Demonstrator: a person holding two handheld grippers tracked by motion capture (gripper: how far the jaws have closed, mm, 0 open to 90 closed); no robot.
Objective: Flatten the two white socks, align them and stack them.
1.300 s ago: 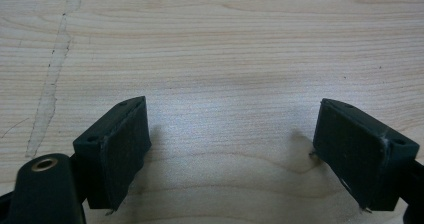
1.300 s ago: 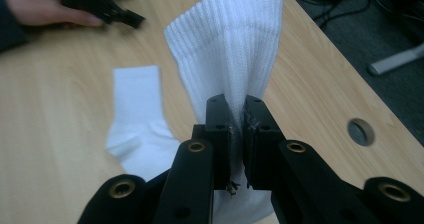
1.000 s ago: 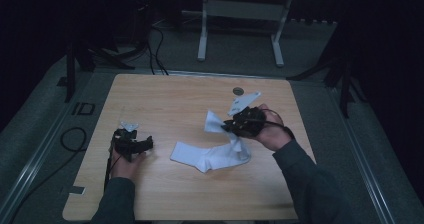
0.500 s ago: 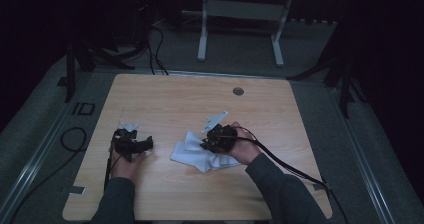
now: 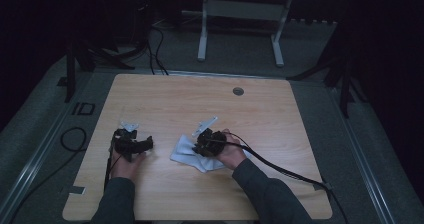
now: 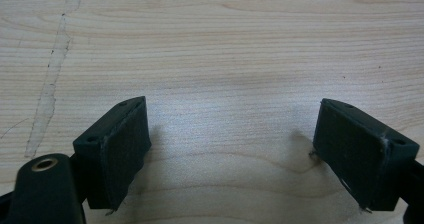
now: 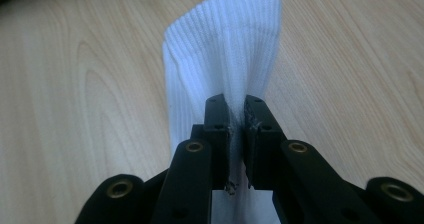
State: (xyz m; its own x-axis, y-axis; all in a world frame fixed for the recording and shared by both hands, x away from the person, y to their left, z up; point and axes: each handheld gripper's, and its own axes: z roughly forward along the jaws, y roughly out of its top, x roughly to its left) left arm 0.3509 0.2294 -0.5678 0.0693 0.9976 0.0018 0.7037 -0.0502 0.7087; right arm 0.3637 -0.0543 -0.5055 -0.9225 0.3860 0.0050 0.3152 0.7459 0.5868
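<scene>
Now the right gripper (image 5: 204,145) sits lower and further toward the table's middle than a second ago, when it held the white sock (image 5: 186,152) lifted near the right edge; the sock lies bunched on the wooden table (image 5: 280,134) under it, near the front centre. Its jaws are pinched almost together on a fold of the ribbed fabric, which the right gripper view shows fanning up and away from the pads (image 7: 220,129), cuff end farthest. The left gripper (image 5: 131,144) has not shifted; it rests at the front left, well apart from the sock, jaws spread wide with bare wood between them in the left gripper view. Farther back, a small round grommet (image 5: 238,91) sits in the tabletop, and beyond the table a white metal stand (image 5: 240,19) rises from the dark floor.
</scene>
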